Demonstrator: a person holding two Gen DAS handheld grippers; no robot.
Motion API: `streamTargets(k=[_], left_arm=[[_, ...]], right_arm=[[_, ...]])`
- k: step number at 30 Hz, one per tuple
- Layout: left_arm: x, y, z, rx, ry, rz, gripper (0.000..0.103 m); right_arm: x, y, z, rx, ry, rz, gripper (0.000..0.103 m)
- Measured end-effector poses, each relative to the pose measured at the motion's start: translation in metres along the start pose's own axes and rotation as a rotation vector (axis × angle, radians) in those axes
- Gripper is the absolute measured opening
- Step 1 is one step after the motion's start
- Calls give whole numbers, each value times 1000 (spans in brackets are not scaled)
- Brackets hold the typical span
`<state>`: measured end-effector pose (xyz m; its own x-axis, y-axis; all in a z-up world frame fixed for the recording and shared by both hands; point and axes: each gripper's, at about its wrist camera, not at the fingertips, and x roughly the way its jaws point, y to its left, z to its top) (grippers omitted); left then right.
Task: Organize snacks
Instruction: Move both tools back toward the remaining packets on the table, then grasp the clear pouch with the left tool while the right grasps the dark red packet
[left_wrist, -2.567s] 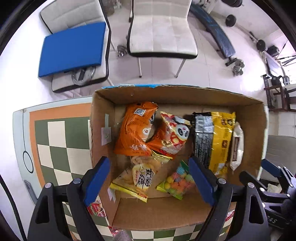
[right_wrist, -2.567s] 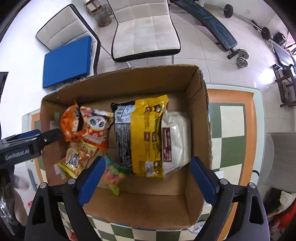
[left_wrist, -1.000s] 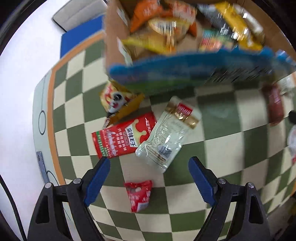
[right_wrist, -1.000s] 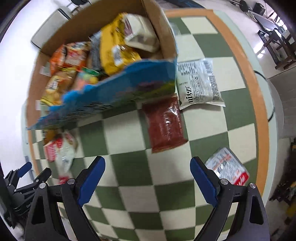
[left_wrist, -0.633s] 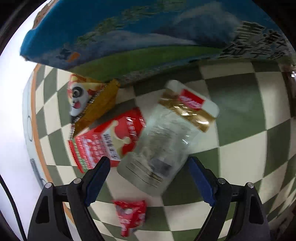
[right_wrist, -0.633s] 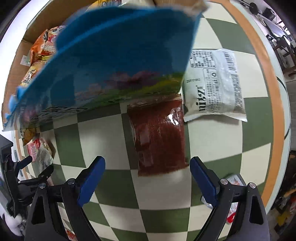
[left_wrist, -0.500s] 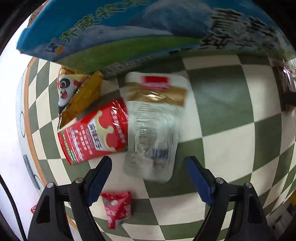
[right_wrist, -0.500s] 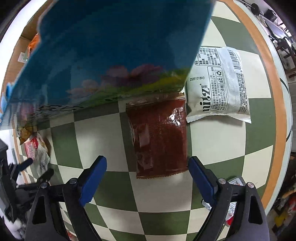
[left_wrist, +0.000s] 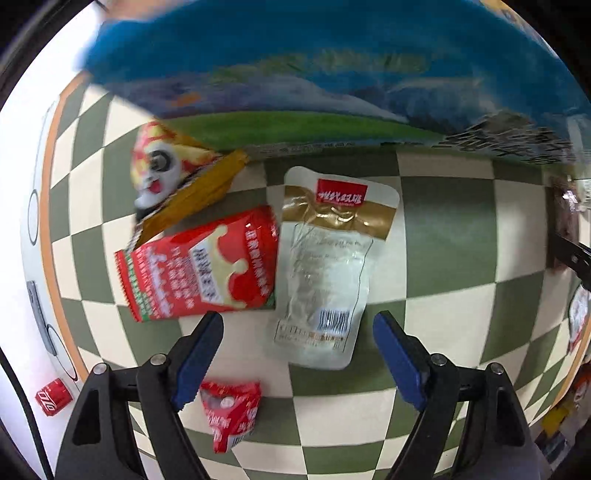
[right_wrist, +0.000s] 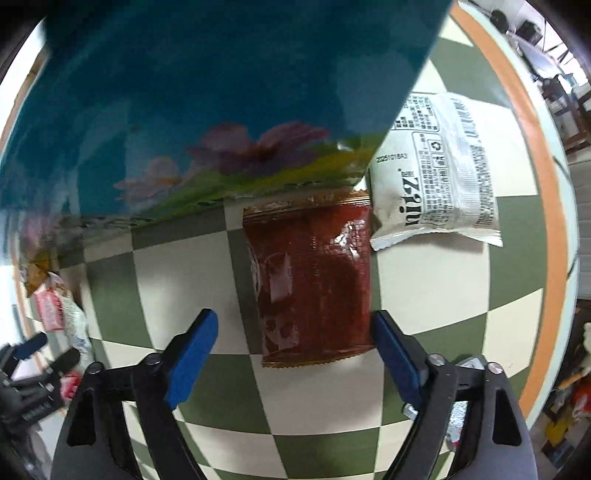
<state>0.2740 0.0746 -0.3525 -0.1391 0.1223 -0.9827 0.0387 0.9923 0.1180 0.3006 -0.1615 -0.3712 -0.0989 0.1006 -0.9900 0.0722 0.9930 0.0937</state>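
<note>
Both hand-held grippers have dropped from over the open box to low over the checkered table (left_wrist: 443, 229), in front of the blue printed box wall (left_wrist: 314, 74). Left hand-held gripper (left_wrist: 297, 354) is spread, nothing pinched, the clear white pouch (left_wrist: 325, 273) just ahead between its jaws. Red packet (left_wrist: 199, 266) touches that pouch's left edge; panda bag (left_wrist: 173, 177) is beyond it, against the box; small red wrapper (left_wrist: 231, 417) is nearest. Right hand-held gripper (right_wrist: 293, 356), jaws just been closing yet still apart, straddles the dark red packet (right_wrist: 314, 280); white packet (right_wrist: 439, 166) is right of it.
</note>
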Motion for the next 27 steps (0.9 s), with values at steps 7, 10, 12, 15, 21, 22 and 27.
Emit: streamTargets(k=[7,10,12,15,21,22,27], left_arm=[[0,-10,7,-25,-44,1,58],[-5,-21,4,-4,-55,26,51],[-6,-24,-2,-12,-60,23,50],[-2,-21,-17,-56,-41,-15,50],[-5,-16,-56,-125,-39,-73,50],[-8,-16,-62,-131,-41,-82,50],[-25,-21,-87,-133,-67,-133,50]], right_arm=[[-4,3,-26,-46,-54,-55,59],[-4,1,-34,-62,-44,-47,59],[-4,1,-38,-75,-36,-42,59],[-3,3,-51,-89,-21,-24,59],[-3,3,-81,-96,8,50,58],[-4,4,-86,-98,8,65,58],[-16,11,-109,-108,8,131,58]])
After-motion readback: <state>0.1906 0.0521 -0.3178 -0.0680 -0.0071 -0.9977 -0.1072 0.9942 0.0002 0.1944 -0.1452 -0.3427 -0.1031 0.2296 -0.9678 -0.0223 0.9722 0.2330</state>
